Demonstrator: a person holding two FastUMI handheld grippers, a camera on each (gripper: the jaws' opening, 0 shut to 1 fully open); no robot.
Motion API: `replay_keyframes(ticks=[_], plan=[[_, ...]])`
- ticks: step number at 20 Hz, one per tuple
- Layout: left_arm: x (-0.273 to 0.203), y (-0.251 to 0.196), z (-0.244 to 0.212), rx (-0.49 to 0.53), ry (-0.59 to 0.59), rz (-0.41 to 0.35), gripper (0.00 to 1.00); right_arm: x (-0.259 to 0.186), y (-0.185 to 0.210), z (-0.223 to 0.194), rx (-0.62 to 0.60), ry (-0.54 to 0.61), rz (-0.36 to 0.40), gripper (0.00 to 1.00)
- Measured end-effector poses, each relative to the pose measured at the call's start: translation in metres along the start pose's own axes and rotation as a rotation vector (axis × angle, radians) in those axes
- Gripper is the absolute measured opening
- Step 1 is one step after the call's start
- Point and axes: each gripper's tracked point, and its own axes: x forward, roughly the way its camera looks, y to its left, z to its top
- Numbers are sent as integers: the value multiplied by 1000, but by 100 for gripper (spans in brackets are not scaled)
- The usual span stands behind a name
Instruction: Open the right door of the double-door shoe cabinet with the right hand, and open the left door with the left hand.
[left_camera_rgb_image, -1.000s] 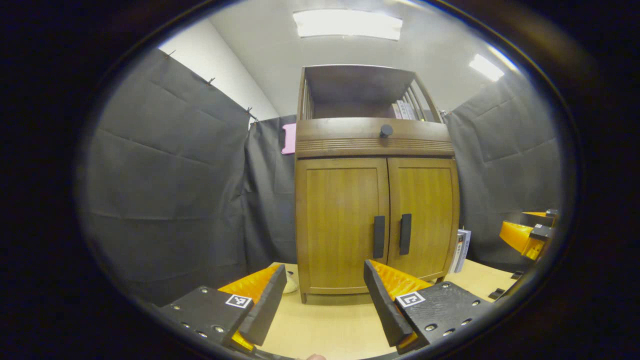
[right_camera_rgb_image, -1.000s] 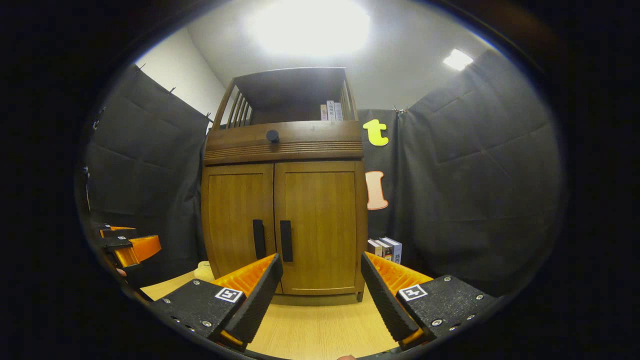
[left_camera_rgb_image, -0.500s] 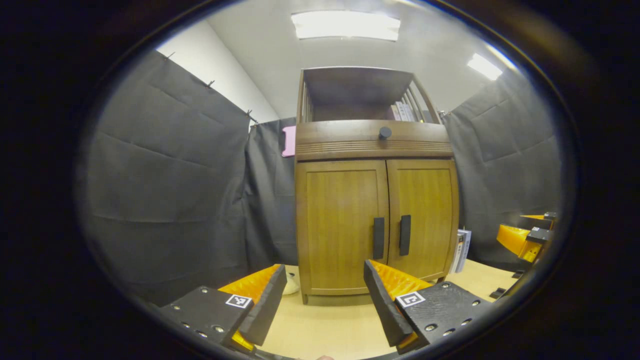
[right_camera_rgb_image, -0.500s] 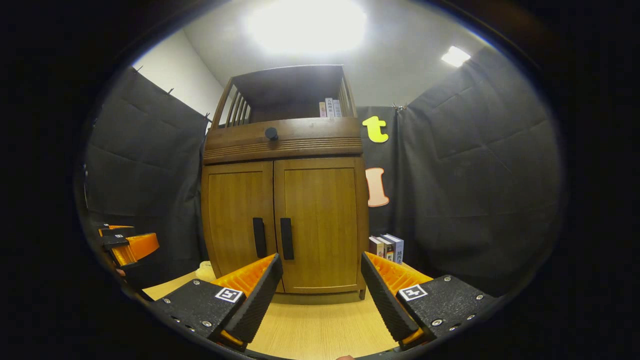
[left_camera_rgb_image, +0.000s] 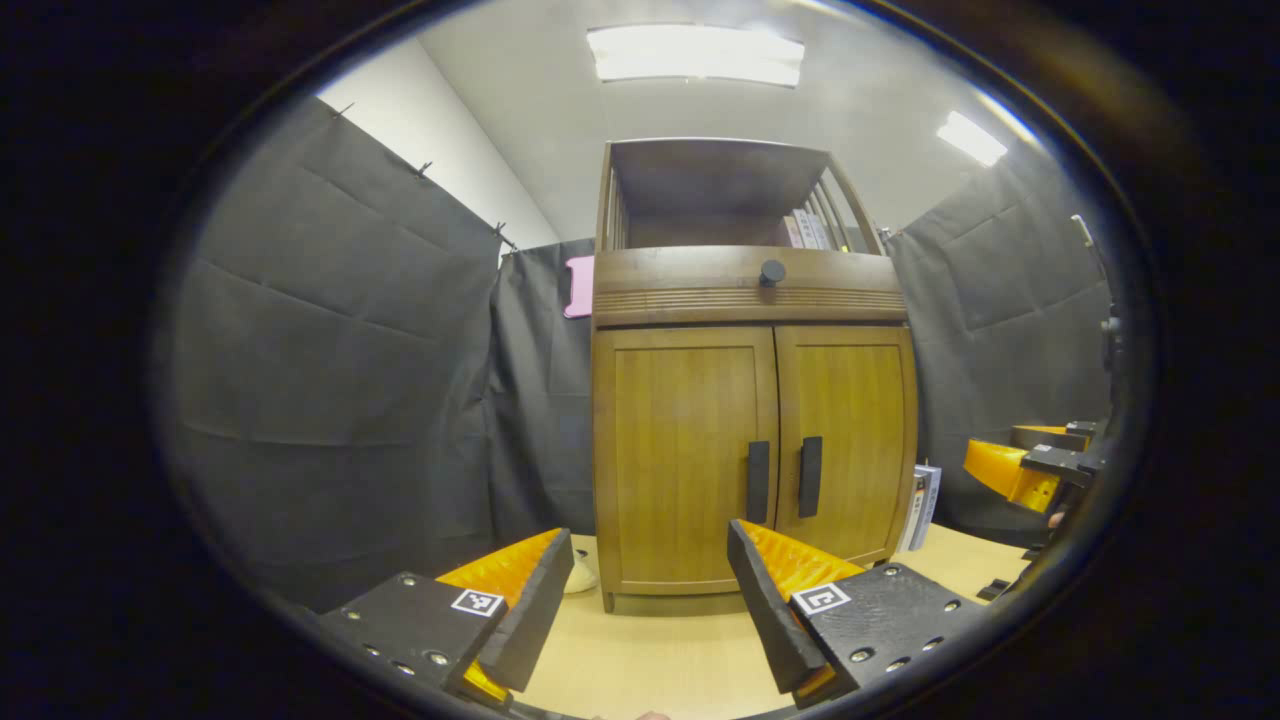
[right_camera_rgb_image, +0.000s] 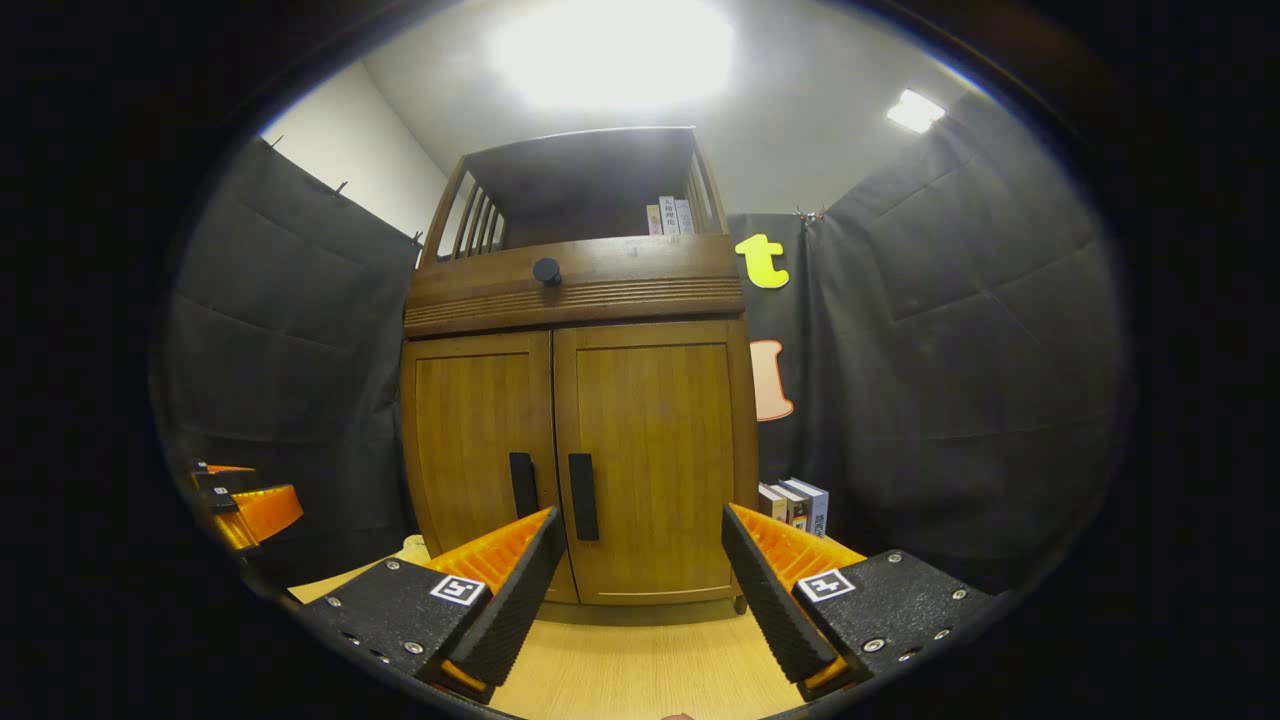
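Observation:
A brown wooden shoe cabinet (left_camera_rgb_image: 750, 400) (right_camera_rgb_image: 575, 400) stands on a light wood table, both doors closed. Two black vertical handles sit side by side at the middle seam: the left door's handle (left_camera_rgb_image: 758, 482) (right_camera_rgb_image: 522, 485) and the right door's handle (left_camera_rgb_image: 810, 477) (right_camera_rgb_image: 583, 496). My left gripper (left_camera_rgb_image: 650, 600) is open, well short of the cabinet, with nothing between its fingers. My right gripper (right_camera_rgb_image: 635, 590) is open too, closer to the doors, its left finger just below the right handle. The right gripper (left_camera_rgb_image: 1025, 470) also shows in the left gripper view, and the left gripper (right_camera_rgb_image: 245, 505) in the right gripper view.
A drawer with a round black knob (left_camera_rgb_image: 771, 271) and an open shelf holding books (right_camera_rgb_image: 668, 215) top the cabinet. More books (right_camera_rgb_image: 795, 505) stand on the table at the cabinet's right. A pale small object (left_camera_rgb_image: 582, 572) lies at its left foot. Black cloth walls enclose the booth.
My right gripper has moved nearer the cabinet, which looms larger in its view. The left gripper has barely shifted. Both doors stay closed.

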Motion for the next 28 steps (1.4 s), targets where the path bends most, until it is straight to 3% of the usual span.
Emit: replay_keyframes(ticks=[7,11,13,16,17,23,24,28], plan=[[-7,18,-6,-3,-9,40,94,11,-3,-8,29,-16,37,97],[-16,34,-5,11,-17,76,82,14,-5,-13,45,-17,57,97],[-14,45,-2,18,-22,95,83,15,-3,-13,38,-17,62,97],[-15,56,0,21,-24,118,94,16,-2,-13,33,-15,67,97],[-14,57,0,23,-23,122,88,15,-3,-13,30,-10,68,97],[-17,62,-6,27,-16,151,88,43,14,-27,10,19,89,96],[-16,64,-7,26,-12,155,94,49,18,-28,10,24,93,96],[-18,72,-11,30,-4,176,94,82,30,-45,-9,44,100,95]])
